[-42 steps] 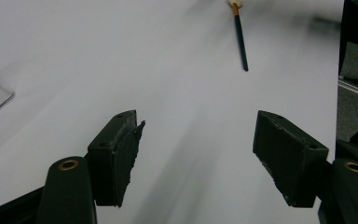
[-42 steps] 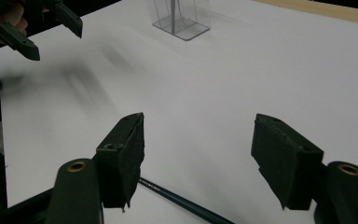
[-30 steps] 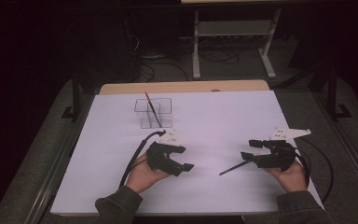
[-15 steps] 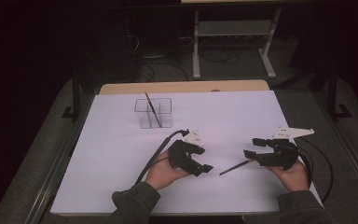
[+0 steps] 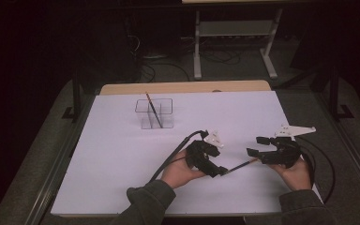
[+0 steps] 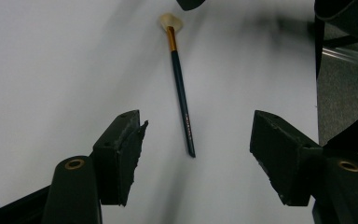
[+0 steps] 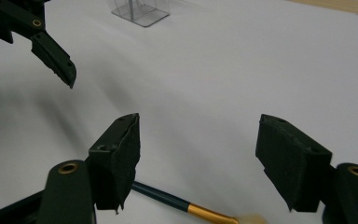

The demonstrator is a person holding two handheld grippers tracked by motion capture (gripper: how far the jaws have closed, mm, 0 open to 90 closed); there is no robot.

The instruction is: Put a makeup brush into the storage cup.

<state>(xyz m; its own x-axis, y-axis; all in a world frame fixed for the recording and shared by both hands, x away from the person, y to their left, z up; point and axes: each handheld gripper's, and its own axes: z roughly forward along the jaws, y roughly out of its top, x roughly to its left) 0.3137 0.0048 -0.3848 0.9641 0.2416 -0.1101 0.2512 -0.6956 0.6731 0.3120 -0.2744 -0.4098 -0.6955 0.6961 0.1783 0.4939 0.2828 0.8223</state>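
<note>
A dark-handled paintbrush (image 5: 241,165) with a gold ferrule and pale bristles lies flat on the white sheet (image 5: 122,154) between my two grippers. My left gripper (image 5: 219,166) points right at its handle end. In the left gripper view the brush (image 6: 182,93) lies with its handle tip between the wide jaws of that gripper (image 6: 196,144), which have just been closing a little without touching it. My right gripper (image 5: 254,146) hovers over the bristle end. Its jaws (image 7: 198,154) have just been opening, and the brush (image 7: 168,198) lies on the sheet below them, untouched.
A clear divided container (image 5: 154,112) stands at the sheet's far middle with another brush (image 5: 151,105) leaning in it. A wooden table edge (image 5: 183,87) runs behind the sheet. Cables (image 5: 173,157) trail from both grippers. A metal stand (image 5: 234,42) is on the floor beyond.
My left gripper has slid to the right across the sheet up to the brush's handle end. My right gripper has stayed about where it was.
</note>
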